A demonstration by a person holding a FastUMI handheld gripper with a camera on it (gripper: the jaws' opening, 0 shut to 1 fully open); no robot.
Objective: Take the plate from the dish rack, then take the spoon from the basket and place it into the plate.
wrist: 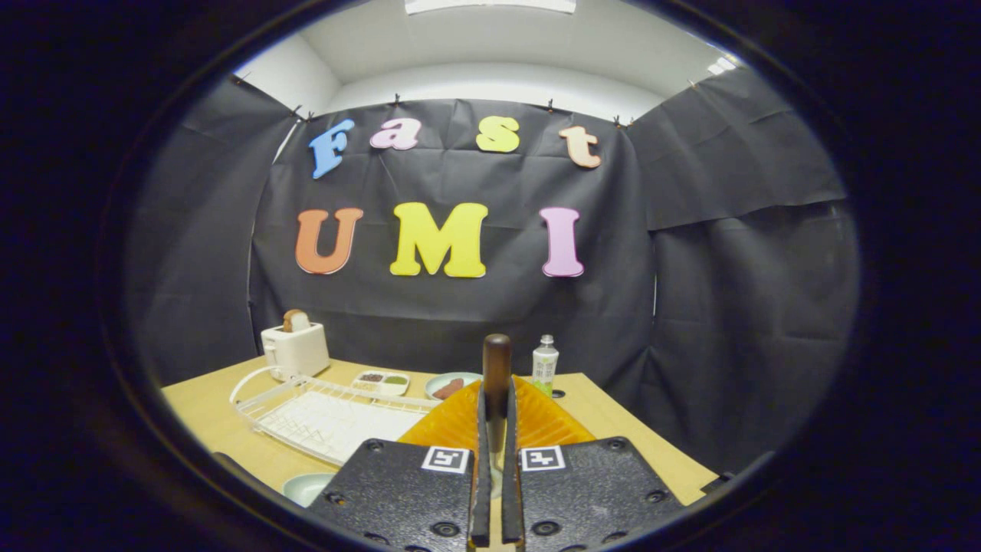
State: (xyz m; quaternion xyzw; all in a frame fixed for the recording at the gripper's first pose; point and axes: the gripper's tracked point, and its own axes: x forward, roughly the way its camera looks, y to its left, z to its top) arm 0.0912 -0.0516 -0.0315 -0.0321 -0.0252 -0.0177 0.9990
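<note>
Your gripper point(496, 429) holds the spoon point(497, 368) upright: the two fingers are drawn nearly together and pinch its shaft between them, so the dark wooden handle stands up above the fingertips. Both fingers appear to press on it; the bowl end is hidden between the fingers. The spoon is thus already out of the basket point(536, 418), the ribbed orange one that lies just ahead of and beneath the fingers.

The plate point(305, 486), pale and round, rests flat on the table point(207, 414) just beside the fingers on your left, partly hidden by the gripper body. It judges as already taken from the rack point(322, 414), whose white wire frame lies bare beyond it. That leaves the plate low and open, ready to receive the spoon.

Further back stand a toaster point(295, 346) with bread, a small divided tray point(382, 381), a dish point(451, 385) and a bottle point(545, 365), all well apart from your path.
</note>
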